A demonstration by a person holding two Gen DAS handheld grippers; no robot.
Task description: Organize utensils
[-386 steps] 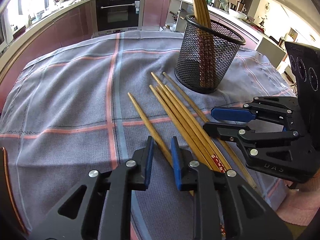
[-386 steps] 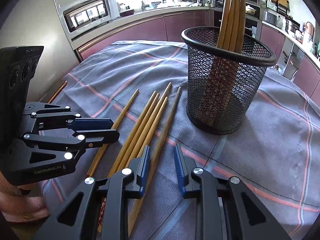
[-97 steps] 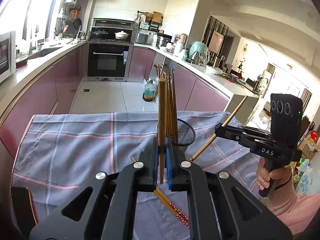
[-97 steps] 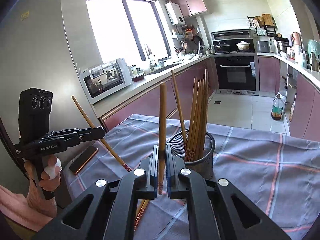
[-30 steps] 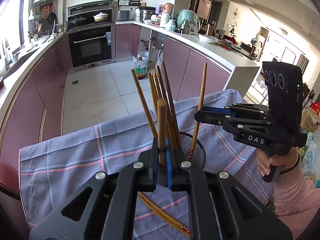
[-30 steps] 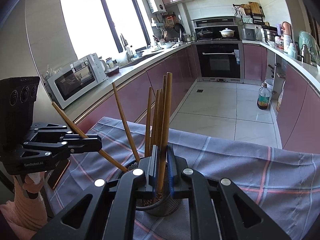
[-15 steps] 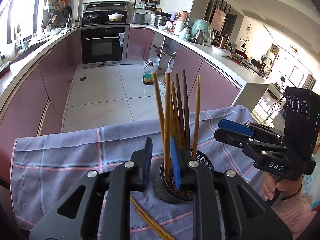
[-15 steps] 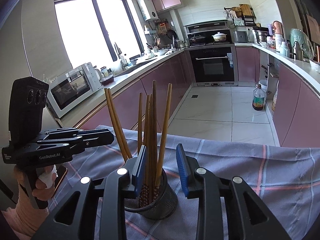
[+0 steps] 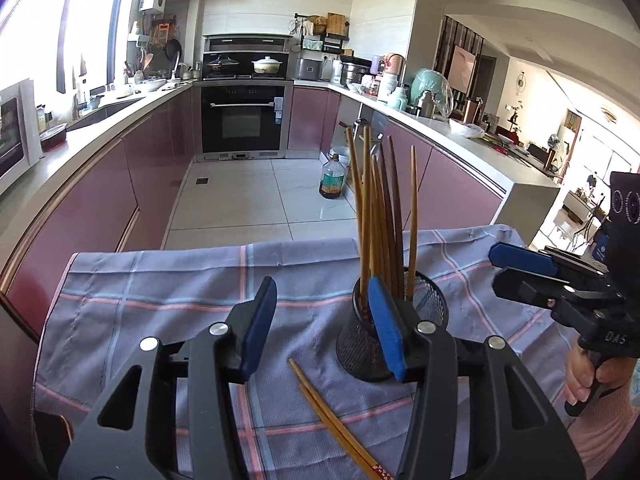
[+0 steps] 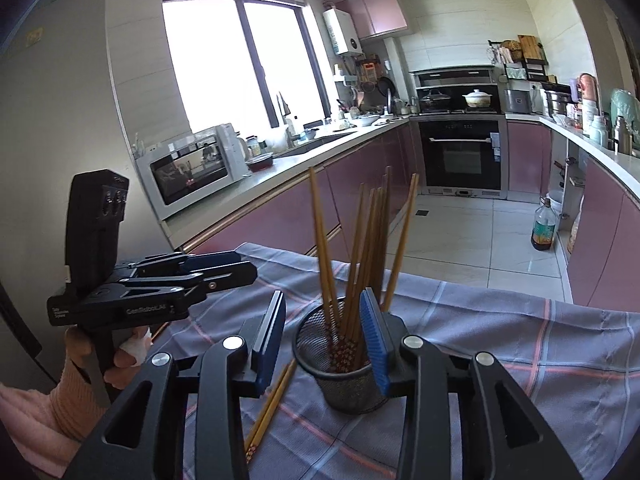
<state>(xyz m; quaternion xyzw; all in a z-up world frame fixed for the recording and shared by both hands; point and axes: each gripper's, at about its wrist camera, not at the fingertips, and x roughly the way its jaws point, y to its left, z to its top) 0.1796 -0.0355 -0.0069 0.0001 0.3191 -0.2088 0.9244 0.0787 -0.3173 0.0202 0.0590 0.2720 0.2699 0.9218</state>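
Observation:
A black mesh cup (image 9: pixel 430 308) stands on the checked cloth and holds several wooden chopsticks (image 9: pixel 374 216) upright. It also shows in the right wrist view (image 10: pixel 316 332) with its chopsticks (image 10: pixel 370 236). Two chopsticks (image 9: pixel 332 420) lie flat on the cloth in front of the cup, also seen in the right wrist view (image 10: pixel 270 408). My left gripper (image 9: pixel 324 324) is open and empty, raised just before the cup. My right gripper (image 10: pixel 324 336) is open and empty, raised over the cup's near side. Each gripper shows in the other's view, left (image 10: pixel 236 266), right (image 9: pixel 506 266).
The grey-blue checked cloth (image 9: pixel 160 280) covers the table, with its far edge dropping to the kitchen floor. A dark phone (image 9: pixel 52 432) lies at the cloth's near left corner. Pink cabinets, an oven and a microwave (image 10: pixel 192 168) stand beyond.
Both grippers let go of their chopsticks into the cup half a second ago. Since then both have opened wider and drawn back a little from the cup.

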